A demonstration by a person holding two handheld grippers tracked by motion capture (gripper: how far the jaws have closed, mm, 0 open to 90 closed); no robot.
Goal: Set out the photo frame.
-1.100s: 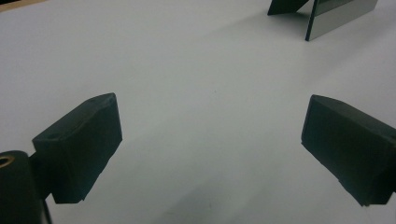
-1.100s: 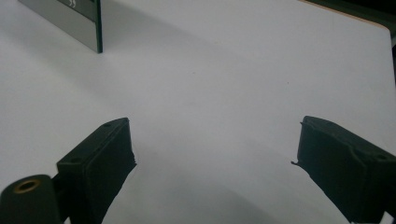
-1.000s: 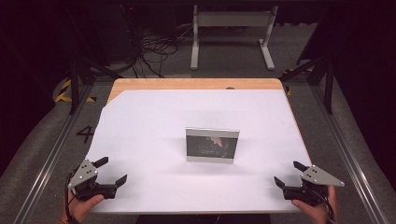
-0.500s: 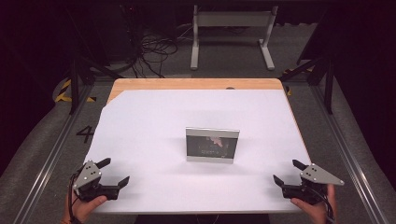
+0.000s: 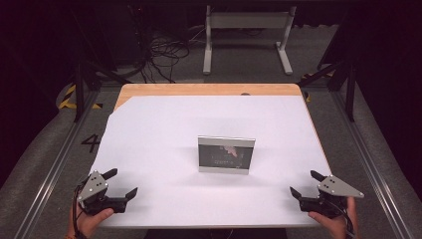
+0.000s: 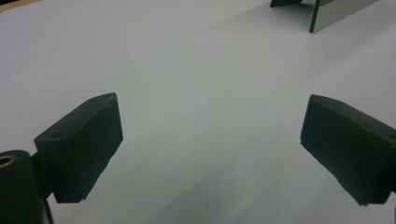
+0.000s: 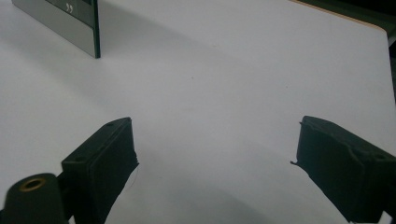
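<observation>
A small framed picture (image 5: 226, 155) stands upright in the middle of the white table (image 5: 164, 129). Its edge and back stand show at the top right of the left gripper view (image 6: 327, 11), and its front corner sits at the top left of the right gripper view (image 7: 70, 21). My left gripper (image 5: 121, 183) is open near the front left corner, held by a hand. Open too is my right gripper (image 5: 308, 183), near the front right corner. In both gripper views the black jaws stand wide apart over bare white surface, nothing between them.
A strip of bare wood (image 5: 209, 89) shows along the table's far edge. Beyond it on the dark floor stand a white frame (image 5: 246, 35) and a tangle of cables (image 5: 159, 55). Metal rails (image 5: 50, 169) run along both sides of the table.
The left gripper has drifted slightly right and toward the front edge. The right gripper has barely shifted. The picture frame has not moved.
</observation>
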